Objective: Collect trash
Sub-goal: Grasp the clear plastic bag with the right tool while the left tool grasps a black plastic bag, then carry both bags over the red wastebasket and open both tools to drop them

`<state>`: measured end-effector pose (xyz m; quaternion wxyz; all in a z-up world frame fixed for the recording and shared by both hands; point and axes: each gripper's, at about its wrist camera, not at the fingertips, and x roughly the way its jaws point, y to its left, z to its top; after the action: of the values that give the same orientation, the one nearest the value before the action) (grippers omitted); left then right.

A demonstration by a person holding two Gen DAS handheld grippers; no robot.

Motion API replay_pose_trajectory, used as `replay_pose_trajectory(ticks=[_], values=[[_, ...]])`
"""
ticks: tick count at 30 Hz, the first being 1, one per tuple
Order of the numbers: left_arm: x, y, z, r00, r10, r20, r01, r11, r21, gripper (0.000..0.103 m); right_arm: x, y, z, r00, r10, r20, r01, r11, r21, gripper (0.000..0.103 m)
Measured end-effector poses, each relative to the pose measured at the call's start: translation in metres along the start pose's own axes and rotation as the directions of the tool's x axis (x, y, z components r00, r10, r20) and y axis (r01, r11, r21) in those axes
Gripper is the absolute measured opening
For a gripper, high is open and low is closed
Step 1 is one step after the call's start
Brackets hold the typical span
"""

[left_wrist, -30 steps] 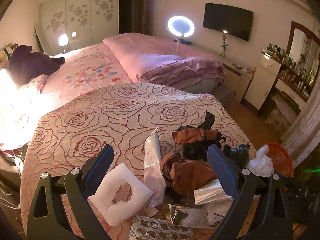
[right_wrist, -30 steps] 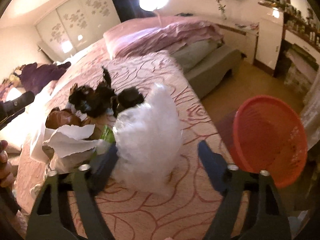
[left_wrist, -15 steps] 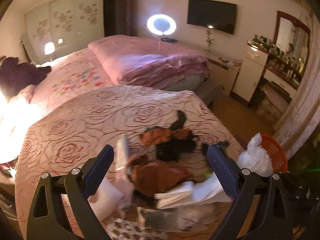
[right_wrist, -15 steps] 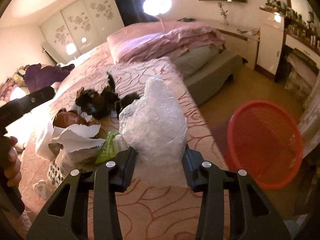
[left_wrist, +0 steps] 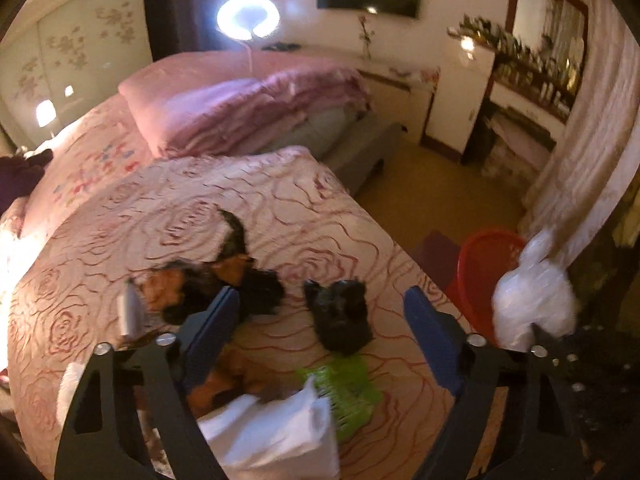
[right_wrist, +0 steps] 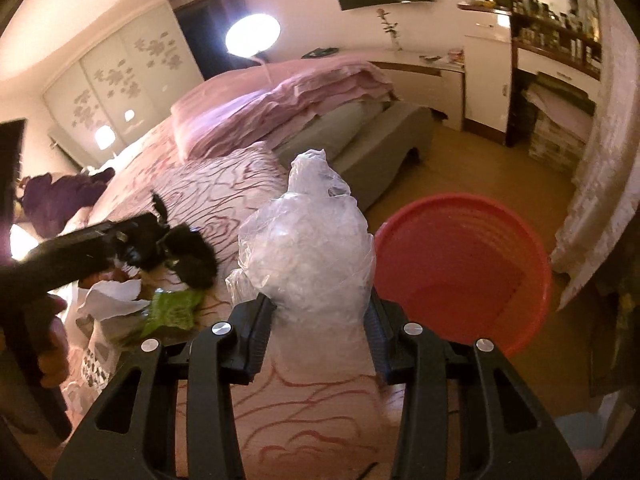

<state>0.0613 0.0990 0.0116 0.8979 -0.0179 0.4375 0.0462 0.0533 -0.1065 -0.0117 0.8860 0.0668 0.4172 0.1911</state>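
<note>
Plastic bag [right_wrist: 308, 248] (now lifted) in right tool [right_wrist: 318, 332], nearer red basket [right_wrist: 472, 264].

Dim warm light, ring lamp [left_wrist: 248, 17] glaring, motion blur, fisheye-bent dark edges

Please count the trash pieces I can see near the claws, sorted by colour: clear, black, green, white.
Clear: 1, the plastic bag held in the right claw
Black: 1, the crumpled black bag
Green: 1, the green wrapper
White: 1, the white paper
Total: 4
</note>
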Motion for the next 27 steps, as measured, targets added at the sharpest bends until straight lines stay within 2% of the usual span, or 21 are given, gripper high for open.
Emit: replay_pose_trajectory(ticks=[2,4,7,8,9,12,19,27], values=[[0.016,-0.008,-0.001,0.999,0.008,-0.039,-0.007,1.000,0.025,0.073,0.000,-0.006,0.000,1.000,-0.006,0.003,0.006,1.000,0.012,0.041],[0.030,-0.013,-0.004,0.997,0.000,-0.077,0.003,0.999,0.034,0.062,0.000,-0.011,-0.001,1.000,-0.011,0.003,0.011,1.000,0.023,0.041],[0.048,-0.014,-0.010,0.990,-0.005,-0.140,0.009,1.000,0.028,0.042,0.002,-0.017,-0.002,1.000,-0.014,-0.002,0.014,0.999,0.034,0.041],[0.051,-0.012,-0.011,0.988,-0.006,-0.151,0.009,1.000,0.023,0.031,0.002,-0.018,-0.003,1.000,-0.014,-0.003,0.014,0.999,0.038,0.041],[0.053,-0.010,-0.013,0.988,-0.009,-0.155,0.011,1.000,0.014,0.026,0.003,-0.019,-0.004,1.000,-0.013,-0.005,0.014,0.999,0.040,0.041],[0.048,-0.003,-0.015,0.991,-0.024,-0.129,0.023,1.000,-0.004,0.022,0.004,-0.021,-0.004,1.000,-0.012,-0.007,0.012,0.999,0.044,0.041],[0.019,-0.001,-0.013,0.997,-0.063,-0.047,0.061,0.998,-0.025,0.021,0.001,-0.021,-0.004,1.000,-0.011,0.001,0.011,0.999,0.040,0.041],[-0.009,-0.020,-0.007,0.995,-0.095,0.016,0.094,0.995,0.013,0.021,-0.010,-0.018,-0.002,0.999,-0.022,0.031,0.021,0.999,0.032,0.041]])
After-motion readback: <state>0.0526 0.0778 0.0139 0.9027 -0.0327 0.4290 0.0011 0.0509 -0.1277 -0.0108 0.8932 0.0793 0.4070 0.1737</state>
